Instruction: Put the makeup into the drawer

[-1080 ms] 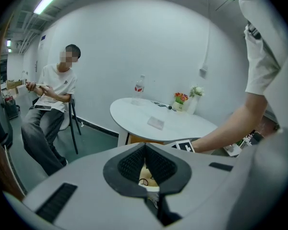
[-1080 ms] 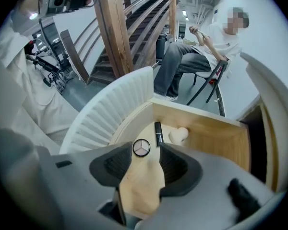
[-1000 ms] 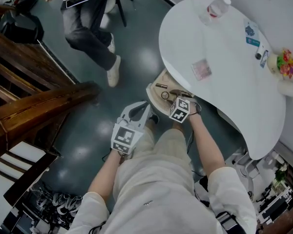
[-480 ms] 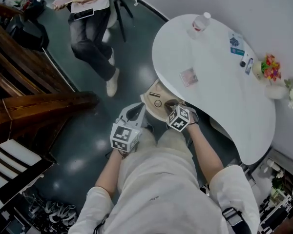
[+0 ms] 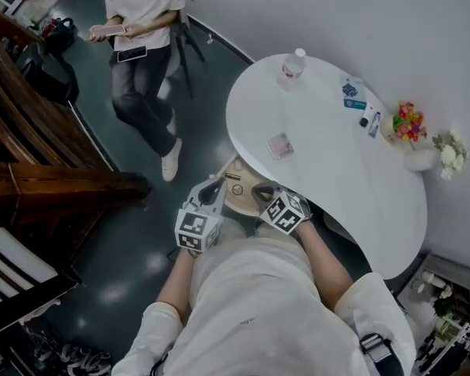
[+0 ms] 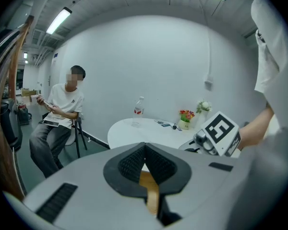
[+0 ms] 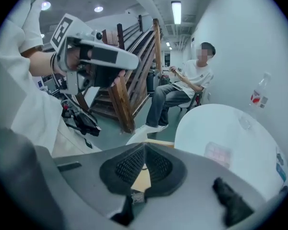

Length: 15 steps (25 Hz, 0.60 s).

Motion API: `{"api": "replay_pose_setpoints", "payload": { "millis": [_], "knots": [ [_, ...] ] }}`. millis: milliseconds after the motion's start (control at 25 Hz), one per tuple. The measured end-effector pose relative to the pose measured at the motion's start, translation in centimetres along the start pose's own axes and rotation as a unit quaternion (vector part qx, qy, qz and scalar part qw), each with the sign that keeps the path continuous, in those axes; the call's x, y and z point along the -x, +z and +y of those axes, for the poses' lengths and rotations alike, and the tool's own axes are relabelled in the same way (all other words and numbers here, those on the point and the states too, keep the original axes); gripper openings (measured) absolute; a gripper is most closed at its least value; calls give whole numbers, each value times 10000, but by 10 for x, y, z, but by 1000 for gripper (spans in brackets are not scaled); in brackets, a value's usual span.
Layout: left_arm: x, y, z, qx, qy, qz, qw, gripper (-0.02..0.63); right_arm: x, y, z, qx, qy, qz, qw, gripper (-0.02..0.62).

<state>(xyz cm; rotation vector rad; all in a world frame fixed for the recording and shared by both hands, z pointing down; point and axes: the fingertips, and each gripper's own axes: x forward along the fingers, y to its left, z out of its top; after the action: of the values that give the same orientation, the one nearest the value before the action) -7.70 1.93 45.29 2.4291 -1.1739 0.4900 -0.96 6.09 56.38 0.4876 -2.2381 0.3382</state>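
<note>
**A:** So, in the head view, where is the makeup?

**B:** The pink makeup palette (image 5: 280,145) lies on the round white table (image 5: 329,178). It is on the far side of the wooden drawer (image 5: 236,202), which stands open under the table's near edge. The left gripper (image 5: 215,182) and right gripper (image 5: 259,197) hang at the drawer's near side.

**A:** And the left gripper view?

**B:** Its pads press together with nothing between them. A water bottle (image 6: 139,107) stands at the table's far edge.

**A:** The right gripper view?

**B:** Its jaws have just been closing and now meet on nothing. The palette lies beyond them, to the right.

Overhead head view; low views toward table (image 5: 329,163)
</note>
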Motion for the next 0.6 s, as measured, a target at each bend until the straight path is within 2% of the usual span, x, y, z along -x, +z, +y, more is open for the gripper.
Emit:
{"api": "replay_pose_setpoints", "payload": {
  "millis": [280,600],
  "knots": [
    [-17,12,-25,-21,-51,-133,9999,9,55,16,-27,-544,-350,-835,9944,12],
    [-40,14,-53,81,-164,-90,9998,9,87,7,-55,-833,-555,-1156,9882,12]
  ]
}}
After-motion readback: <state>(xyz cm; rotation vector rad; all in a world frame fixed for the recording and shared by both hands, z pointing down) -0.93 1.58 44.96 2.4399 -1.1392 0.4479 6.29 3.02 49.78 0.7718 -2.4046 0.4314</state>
